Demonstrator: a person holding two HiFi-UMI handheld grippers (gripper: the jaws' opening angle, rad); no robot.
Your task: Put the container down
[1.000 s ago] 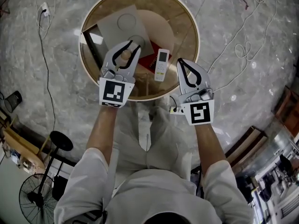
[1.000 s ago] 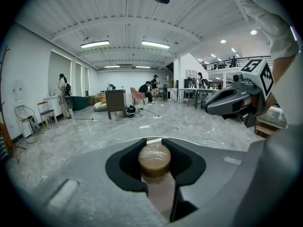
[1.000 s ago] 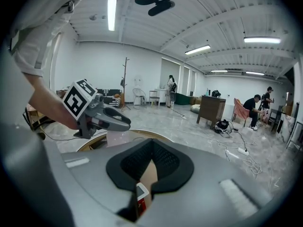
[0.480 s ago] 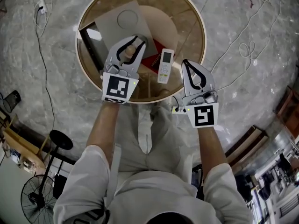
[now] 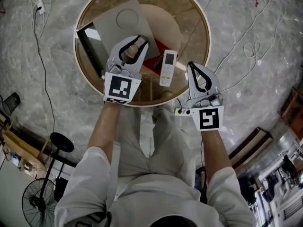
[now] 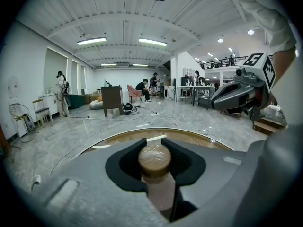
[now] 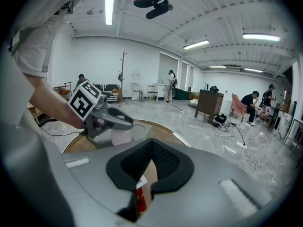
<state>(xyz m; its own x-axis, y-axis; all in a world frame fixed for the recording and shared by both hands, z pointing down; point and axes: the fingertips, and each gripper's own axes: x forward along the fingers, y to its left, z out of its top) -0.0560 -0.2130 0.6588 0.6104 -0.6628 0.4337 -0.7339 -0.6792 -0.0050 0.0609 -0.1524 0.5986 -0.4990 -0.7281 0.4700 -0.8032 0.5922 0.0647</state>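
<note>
Strip lights (image 6: 152,42) above me keep the hall bright and even, with few shadows. They glint off the glass table (image 5: 191,37) and the polished floor (image 5: 255,79). Both gripper views bulge at their black-ringed edges, and whatever is nearest the lens looks soft.

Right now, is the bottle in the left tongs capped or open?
Capped: in the left gripper view a round brown lid sits on top of the pale bottle, which the left tongs clamp.
</note>
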